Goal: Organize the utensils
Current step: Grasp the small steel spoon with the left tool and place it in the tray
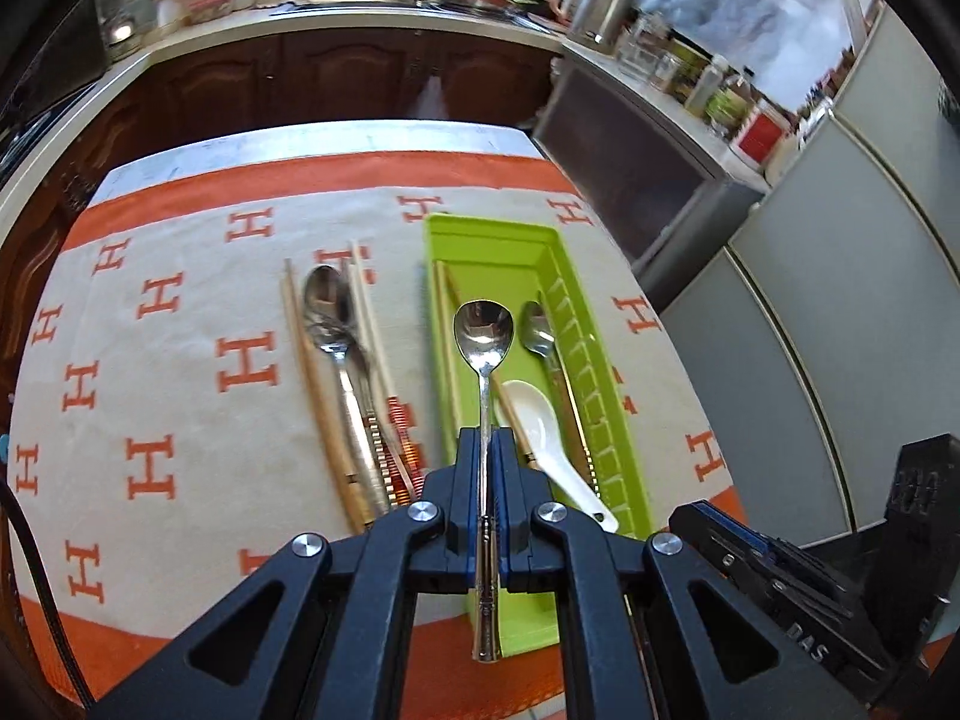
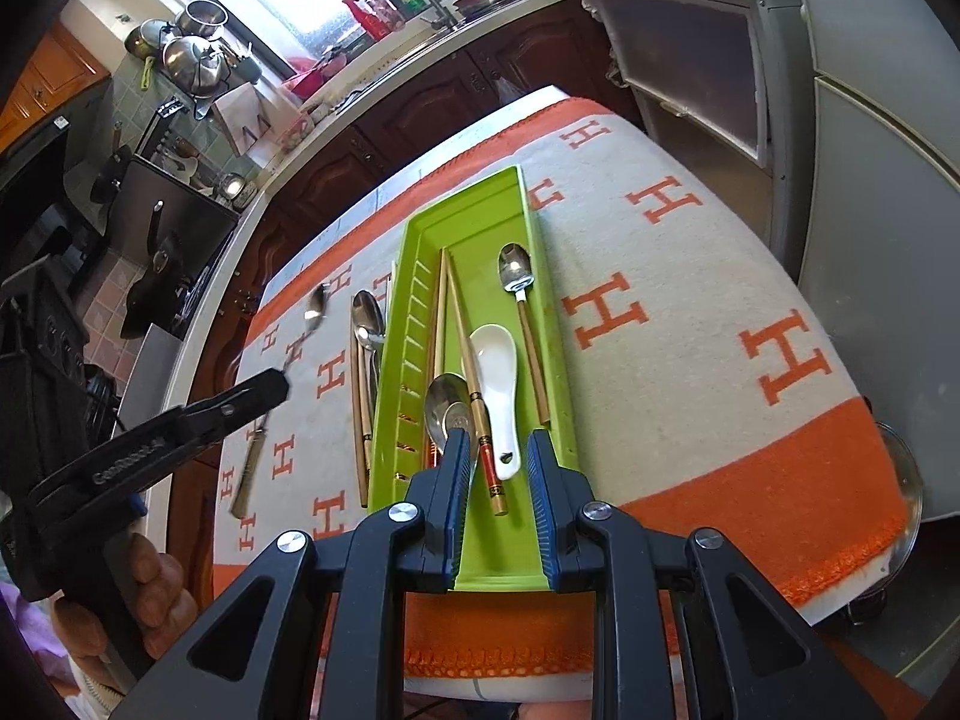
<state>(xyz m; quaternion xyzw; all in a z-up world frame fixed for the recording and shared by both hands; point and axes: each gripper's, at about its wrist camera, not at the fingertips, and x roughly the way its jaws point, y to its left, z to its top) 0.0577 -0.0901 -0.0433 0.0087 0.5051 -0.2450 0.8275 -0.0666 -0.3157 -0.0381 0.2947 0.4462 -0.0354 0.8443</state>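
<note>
A steel spoon [image 1: 482, 354] is pinched by its handle in the left gripper [image 1: 485, 450], its jaws closed tight on the thin shank, the bowl pointing away and riding in the air above the near half of the green tray [image 1: 480, 240]. From the right-hand camera the same spoon [image 2: 288, 354] looks to hang over the cloth left of the tray, so I judge it is just being carried across, not yet lowered. In the tray already lie a pair of chopsticks [image 2: 447, 312] along the left side, a white soup spoon [image 2: 498, 378] in the middle, a small metal spoon [image 2: 516, 273] toward the far right, and another metal spoon [image 2: 447, 408] at the near end. The right gripper [image 2: 495, 444] hovers low over that near end with its jaws a narrow way apart and nothing between them; the bowl of the near spoon sits just beside its left finger. Out on the orange-and-cream cloth [image 1: 180, 372], left of the tray, wait a spoon [image 1: 327, 312] and two chopsticks [image 1: 312, 384] lying side by side, with a patterned handle or two whose kind I cannot make out. The step in hand looks to be delivering the held spoon. Next it wants lining up lengthwise with the tray, lowering into a free strip beside the other spoons, and only then letting go.
</note>
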